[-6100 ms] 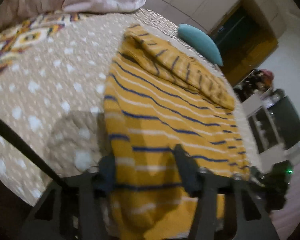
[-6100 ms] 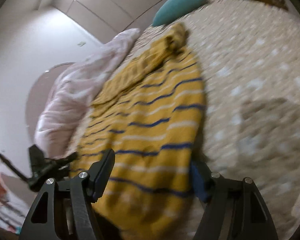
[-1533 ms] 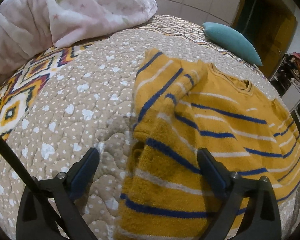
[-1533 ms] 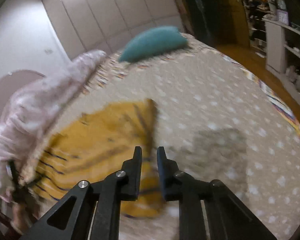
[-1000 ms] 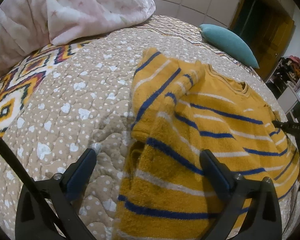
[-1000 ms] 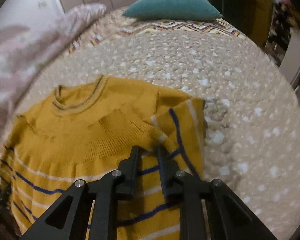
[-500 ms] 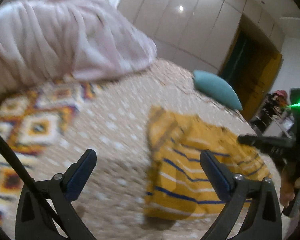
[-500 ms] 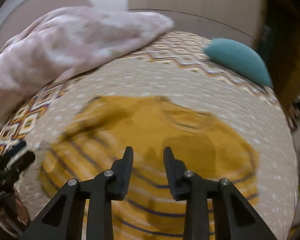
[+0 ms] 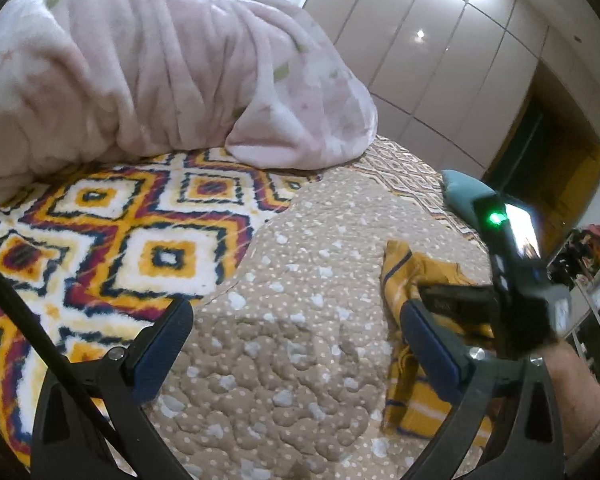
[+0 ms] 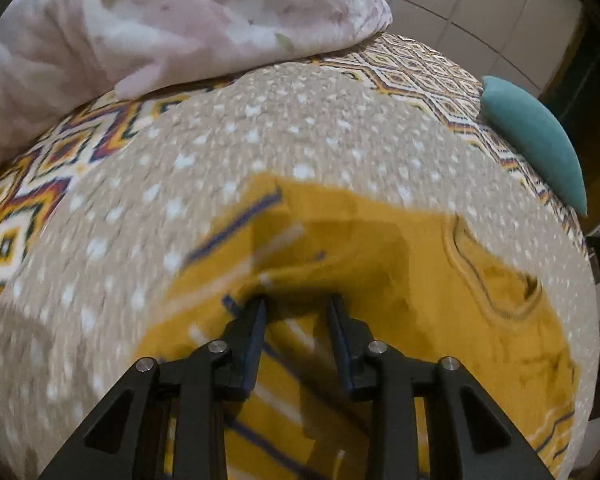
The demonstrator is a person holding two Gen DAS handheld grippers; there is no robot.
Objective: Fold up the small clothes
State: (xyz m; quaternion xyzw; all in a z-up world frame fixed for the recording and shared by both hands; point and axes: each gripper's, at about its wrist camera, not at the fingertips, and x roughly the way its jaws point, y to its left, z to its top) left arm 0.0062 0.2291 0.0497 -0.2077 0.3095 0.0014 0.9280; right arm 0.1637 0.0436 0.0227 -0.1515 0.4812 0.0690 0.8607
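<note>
Right hand-held gripper (image 10: pixel 296 304), jaws parted low-centre over the sweater (image 10: pixel 380 264), may snag one layer; left hand-held gripper (image 9: pixel 296 336) gapes empty.

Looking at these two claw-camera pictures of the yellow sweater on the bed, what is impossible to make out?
- Left view: the right claw and the left claw's own right finger hide most of the mustard-yellow, blue-striped knitted sweater.
- Right view: motion blur smears the sweater; whether the right claw touches it is unclear.
- Right view: the sweater's hem is cut off by the bottom edge.
</note>
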